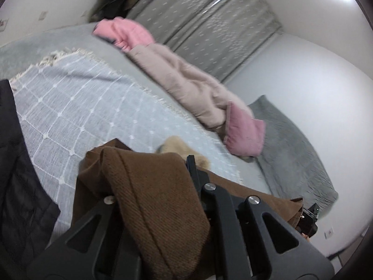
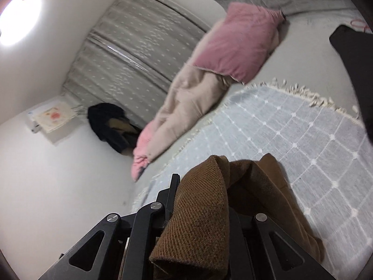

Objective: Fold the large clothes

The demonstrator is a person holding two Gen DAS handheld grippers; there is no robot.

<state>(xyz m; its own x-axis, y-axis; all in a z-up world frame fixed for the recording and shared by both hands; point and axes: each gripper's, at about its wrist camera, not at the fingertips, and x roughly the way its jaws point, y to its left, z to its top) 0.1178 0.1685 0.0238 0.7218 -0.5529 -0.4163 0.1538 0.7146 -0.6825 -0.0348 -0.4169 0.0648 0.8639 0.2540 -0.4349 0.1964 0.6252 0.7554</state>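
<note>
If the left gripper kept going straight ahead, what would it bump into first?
Probably the pale blue checked blanket on the bed. The left gripper, shut on the brown knitted garment, tilts downward toward it. Depth is hard to judge.

White walls (image 1: 303, 74) enclosed a bed (image 2: 310, 53); grey patterned curtains (image 2: 139, 53) hung closed, and a ceiling light (image 2: 19, 21) glared brightly.

Black fingers (image 1: 192, 170), silver screws (image 1: 209, 186)

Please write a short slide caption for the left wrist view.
Left gripper shut on a brown garment above the checked blanket on the bed.
</note>
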